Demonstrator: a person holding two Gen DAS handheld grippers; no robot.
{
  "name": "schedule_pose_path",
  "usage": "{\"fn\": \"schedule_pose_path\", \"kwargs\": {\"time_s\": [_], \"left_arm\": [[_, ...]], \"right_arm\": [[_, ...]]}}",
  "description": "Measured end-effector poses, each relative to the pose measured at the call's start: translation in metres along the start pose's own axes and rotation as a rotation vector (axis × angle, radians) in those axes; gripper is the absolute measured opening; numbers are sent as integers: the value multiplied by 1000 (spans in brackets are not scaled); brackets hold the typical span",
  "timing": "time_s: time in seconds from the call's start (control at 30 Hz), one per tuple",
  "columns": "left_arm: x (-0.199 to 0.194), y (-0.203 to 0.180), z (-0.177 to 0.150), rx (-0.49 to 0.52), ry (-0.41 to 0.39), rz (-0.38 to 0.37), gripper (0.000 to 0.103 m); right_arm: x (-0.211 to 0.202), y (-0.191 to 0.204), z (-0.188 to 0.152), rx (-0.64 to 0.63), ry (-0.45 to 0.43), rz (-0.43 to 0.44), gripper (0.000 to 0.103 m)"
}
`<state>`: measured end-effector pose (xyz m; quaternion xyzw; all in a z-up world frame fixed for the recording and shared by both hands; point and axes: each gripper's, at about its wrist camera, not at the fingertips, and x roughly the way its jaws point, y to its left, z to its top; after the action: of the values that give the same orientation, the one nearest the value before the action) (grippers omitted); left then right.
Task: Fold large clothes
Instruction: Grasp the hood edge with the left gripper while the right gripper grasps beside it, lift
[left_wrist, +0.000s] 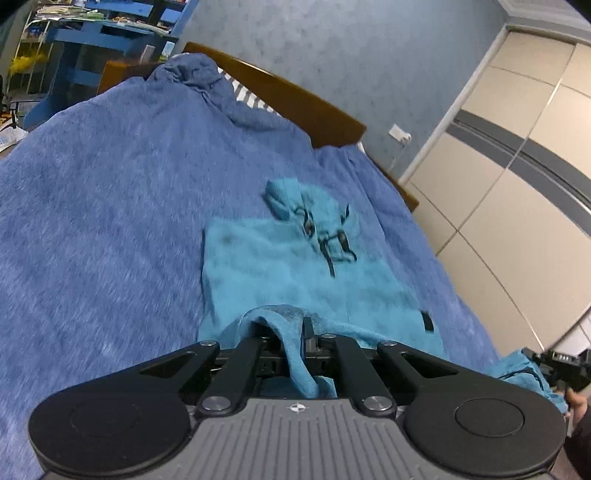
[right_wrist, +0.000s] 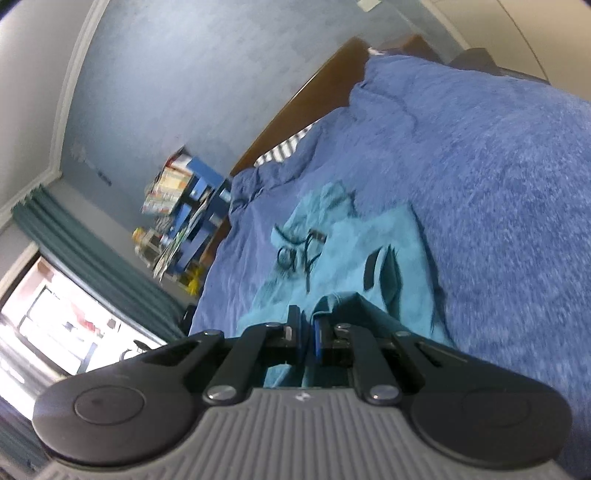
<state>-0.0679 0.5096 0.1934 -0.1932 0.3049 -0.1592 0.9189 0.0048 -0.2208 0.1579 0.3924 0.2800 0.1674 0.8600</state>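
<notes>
A teal hoodie (left_wrist: 280, 266) with a black chest print lies on the blue bedspread (left_wrist: 92, 206), hood toward the headboard. My left gripper (left_wrist: 282, 328) is shut on the hoodie's near edge, and a fold of the cloth hangs down between the fingers. In the right wrist view the same hoodie (right_wrist: 354, 236) shows with its sleeves laid inward. My right gripper (right_wrist: 304, 321) is shut on the other part of the near edge, which is lifted off the bed. The right gripper (left_wrist: 554, 365) also shows at the left view's lower right, with teal cloth in it.
A wooden headboard (left_wrist: 295, 96) stands at the bed's far end. Beige wardrobe doors (left_wrist: 517, 166) run along the right. A blue shelf unit (right_wrist: 192, 206) with books stands by a bright window (right_wrist: 59, 317) with green curtains. Blue bedspread (right_wrist: 498, 166) spreads wide around the hoodie.
</notes>
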Motion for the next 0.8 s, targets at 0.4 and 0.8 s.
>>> {"fn": "schedule_pose_path", "kwargs": {"time_s": [0.4,0.8], "left_arm": [[101,31,59,-149,-53,60,2],[197,44,119,-154,-31,158,2]], "right_arm": [[99,-45,52,200,-95,-62,7],[193,-65,112,260,-112,-180,7]]}}
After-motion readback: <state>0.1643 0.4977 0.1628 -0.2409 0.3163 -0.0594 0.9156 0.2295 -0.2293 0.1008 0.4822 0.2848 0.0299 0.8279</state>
